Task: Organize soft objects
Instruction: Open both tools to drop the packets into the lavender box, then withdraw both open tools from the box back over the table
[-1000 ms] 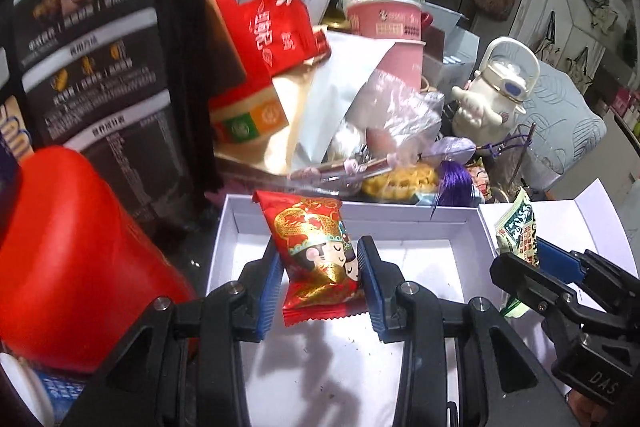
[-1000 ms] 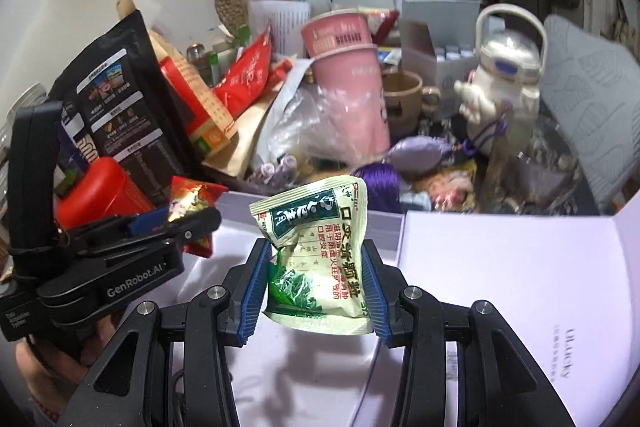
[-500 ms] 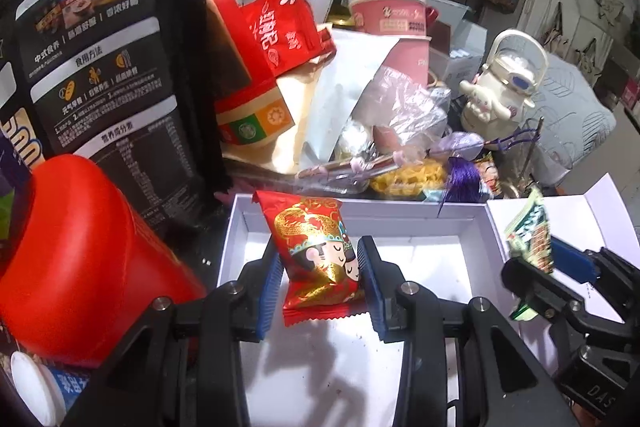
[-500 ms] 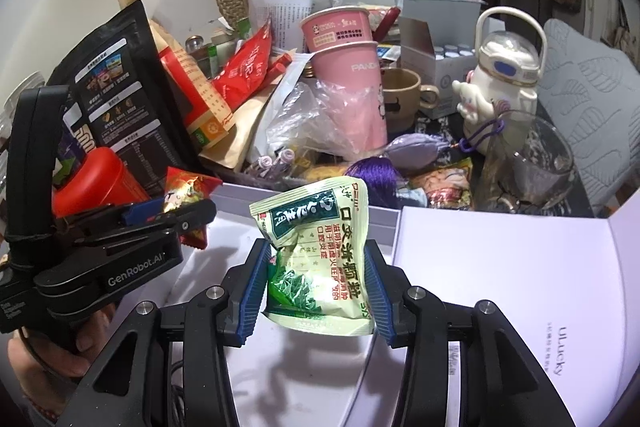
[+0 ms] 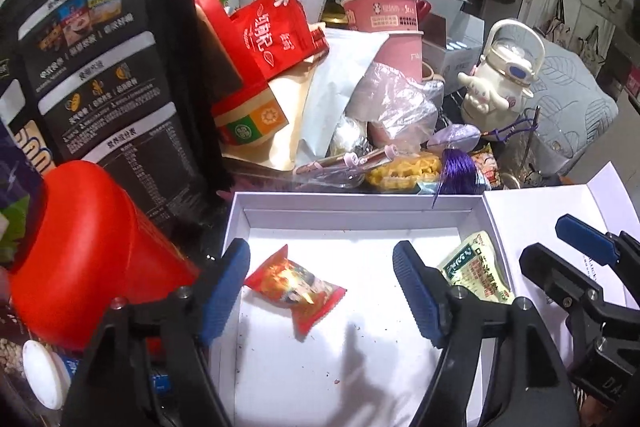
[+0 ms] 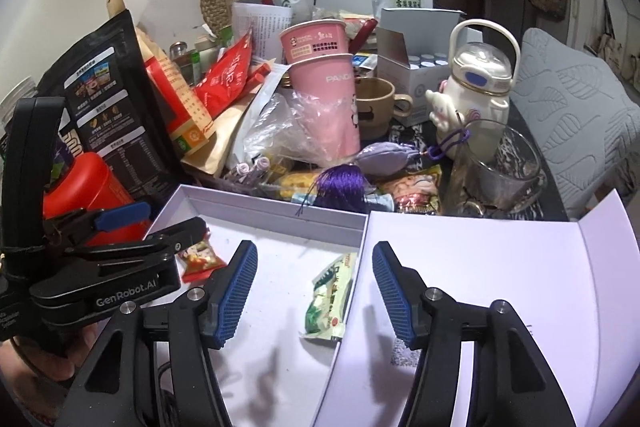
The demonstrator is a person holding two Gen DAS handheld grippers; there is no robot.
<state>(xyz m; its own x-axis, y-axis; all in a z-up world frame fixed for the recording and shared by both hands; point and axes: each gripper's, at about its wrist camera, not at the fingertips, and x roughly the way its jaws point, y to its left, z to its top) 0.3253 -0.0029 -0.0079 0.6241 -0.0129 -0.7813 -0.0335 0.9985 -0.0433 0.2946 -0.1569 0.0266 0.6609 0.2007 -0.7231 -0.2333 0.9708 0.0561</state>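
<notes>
1. The red snack packet (image 5: 297, 287) lies flat on the white box (image 5: 352, 203) floor near its left wall, the green snack packet (image 5: 476, 271) against its right wall, seemingly sorted there.
2. The left gripper (image 5: 320, 291) and right gripper (image 6: 314, 291) hover above, fingers apart, holding nothing.

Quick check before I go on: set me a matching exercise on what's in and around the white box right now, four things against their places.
Things:
1. red packet
2. green packet
3. purple tassel
4. red canister

Places:
A. outside the box, on its left
B. against the box's right wall
C. behind the box's far wall
D. left part of the box floor

Pairs: 1-D, 2-B, 3-C, 4-A
</notes>
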